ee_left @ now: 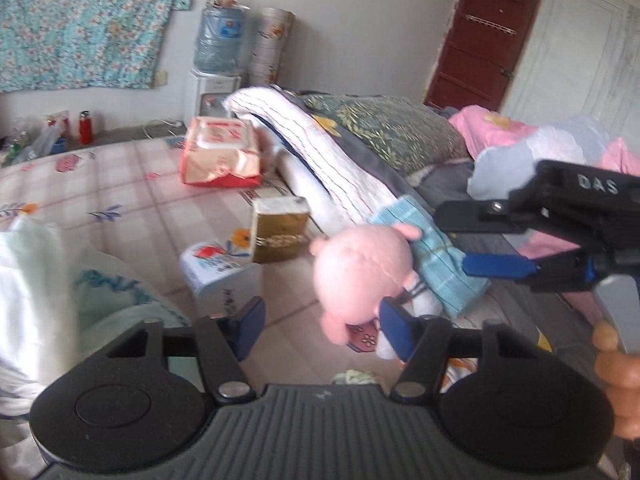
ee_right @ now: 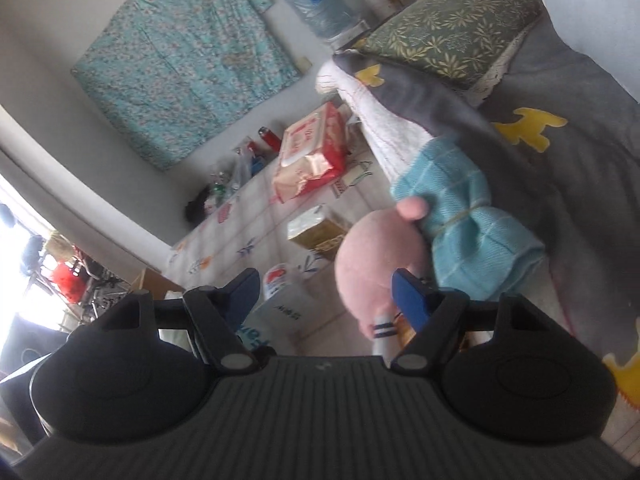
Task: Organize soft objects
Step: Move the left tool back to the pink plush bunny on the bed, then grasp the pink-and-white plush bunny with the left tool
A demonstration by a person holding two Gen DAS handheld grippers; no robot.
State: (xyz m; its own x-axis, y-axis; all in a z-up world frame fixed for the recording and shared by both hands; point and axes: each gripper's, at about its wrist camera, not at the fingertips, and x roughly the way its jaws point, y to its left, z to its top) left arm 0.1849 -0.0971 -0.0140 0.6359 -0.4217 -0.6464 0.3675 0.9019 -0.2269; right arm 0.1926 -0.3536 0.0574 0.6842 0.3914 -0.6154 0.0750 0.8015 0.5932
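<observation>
A pink plush toy (ee_left: pixel 362 266) lies on the checked bed sheet (ee_left: pixel 120 184), leaning on a rolled light-blue towel (ee_left: pixel 436 256). My left gripper (ee_left: pixel 322 324) is open just before the plush; the toy's lower end sits between the pads, nearer the right one, and the left pad stands clear. In the right wrist view the plush (ee_right: pixel 376 264) is beside the right finger of my right gripper (ee_right: pixel 326 296), which is open. From the left wrist view the right gripper (ee_left: pixel 476 242) reaches in from the right, its tips at the towel's edge. A white striped sock (ee_right: pixel 382 332) lies under the plush.
A red wet-wipe pack (ee_left: pixel 220 152), a gold tissue pack (ee_left: pixel 280 232) and a white-blue tissue pack (ee_left: pixel 220 276) lie on the sheet. A folded white quilt (ee_left: pixel 320 148), a green pillow (ee_left: pixel 384 128) and pink bedding (ee_left: pixel 500 132) fill the right. A pale bag (ee_left: pixel 36 280) is at left.
</observation>
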